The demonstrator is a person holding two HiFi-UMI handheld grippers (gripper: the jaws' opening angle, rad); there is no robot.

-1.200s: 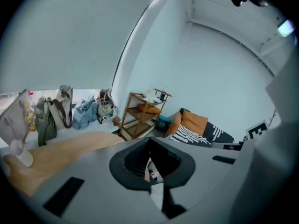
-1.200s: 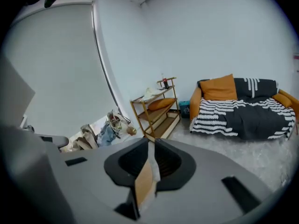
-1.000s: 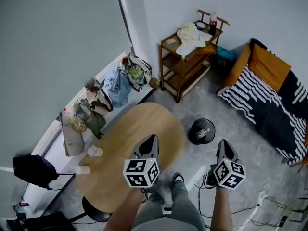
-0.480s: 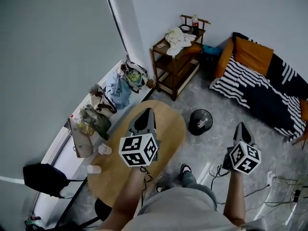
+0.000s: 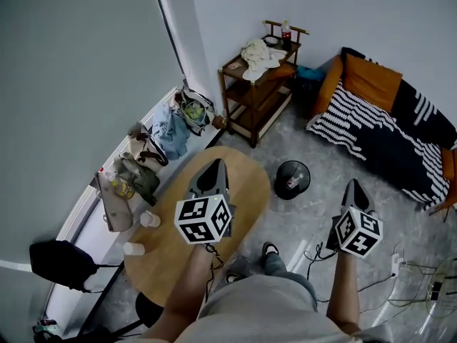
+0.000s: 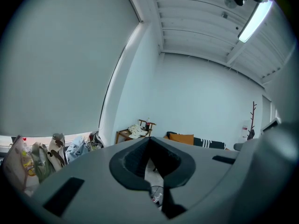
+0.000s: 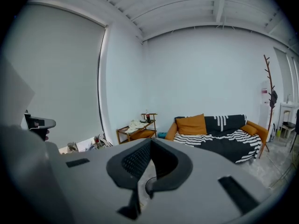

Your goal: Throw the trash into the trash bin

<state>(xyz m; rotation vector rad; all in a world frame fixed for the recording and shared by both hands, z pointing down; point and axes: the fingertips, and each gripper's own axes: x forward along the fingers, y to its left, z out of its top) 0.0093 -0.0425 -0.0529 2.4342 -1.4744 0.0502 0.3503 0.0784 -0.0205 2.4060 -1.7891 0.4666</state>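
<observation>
The black round trash bin (image 5: 292, 179) stands on the grey floor just right of the oval wooden table (image 5: 246, 191), with a small white and red item inside it. Two white cups (image 5: 150, 219) stand near the table's left edge. My left gripper (image 5: 213, 166) hovers high over the table, jaws shut and empty. My right gripper (image 5: 351, 186) hangs over the floor to the right of the bin, also shut with nothing in it. In the left gripper view the left gripper (image 6: 149, 138) points towards the far shelf; in the right gripper view the right gripper (image 7: 150, 140) points towards the sofa.
A wooden shelf (image 5: 253, 84) with cloths and a bottle stands by the far wall. A sofa with a striped blanket (image 5: 371, 120) fills the right. Bags and clothes (image 5: 153, 148) line the window ledge. Cables (image 5: 321, 252) trail on the floor by the person's feet.
Both grippers have risen towards the head camera, the right one also shifting right. The person's torso now covers the bottom of the view. Jaws look the same.
</observation>
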